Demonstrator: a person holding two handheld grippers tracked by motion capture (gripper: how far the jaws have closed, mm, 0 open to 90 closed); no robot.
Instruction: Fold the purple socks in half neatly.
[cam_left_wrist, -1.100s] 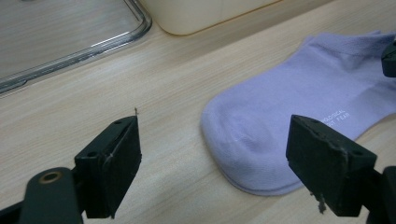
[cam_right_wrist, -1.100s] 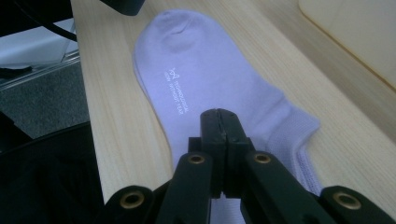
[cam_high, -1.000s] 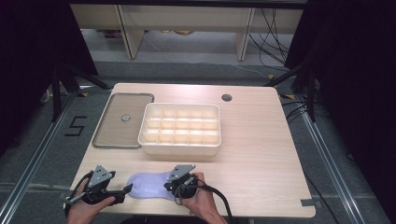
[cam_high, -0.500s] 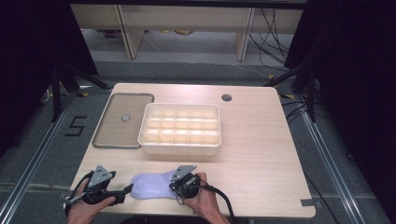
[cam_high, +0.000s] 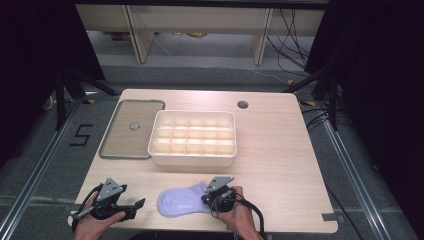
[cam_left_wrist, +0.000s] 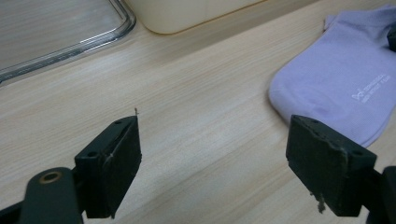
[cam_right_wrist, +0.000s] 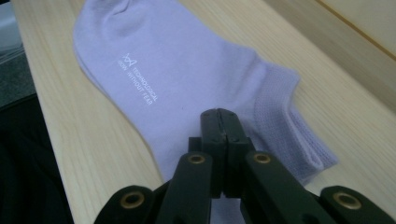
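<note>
A lilac ankle sock (cam_high: 181, 202) lies flat near the table's front edge, white lettering on its side (cam_right_wrist: 140, 84). My right gripper (cam_high: 209, 196) sits at the sock's right end, jaws pressed together on the fabric by the ribbed cuff (cam_right_wrist: 223, 122). My left gripper (cam_high: 139, 205) rests on the table a little left of the sock's toe. Its jaws stand wide apart (cam_left_wrist: 219, 161) over bare wood, and the sock (cam_left_wrist: 341, 84) lies beyond its right finger (cam_left_wrist: 327, 170) without touching it.
A cream box (cam_high: 193, 138) divided into several small cells stands mid-table. To its left a clear flat lid (cam_high: 128, 129) lies on the wood. A cable hole (cam_high: 242, 104) is at the back. The table's front edge (cam_right_wrist: 51, 121) runs close to the sock.
The sock and my right gripper have shifted to the right together. A gap has opened between the sock's toe and the left gripper, which stayed in place.
</note>
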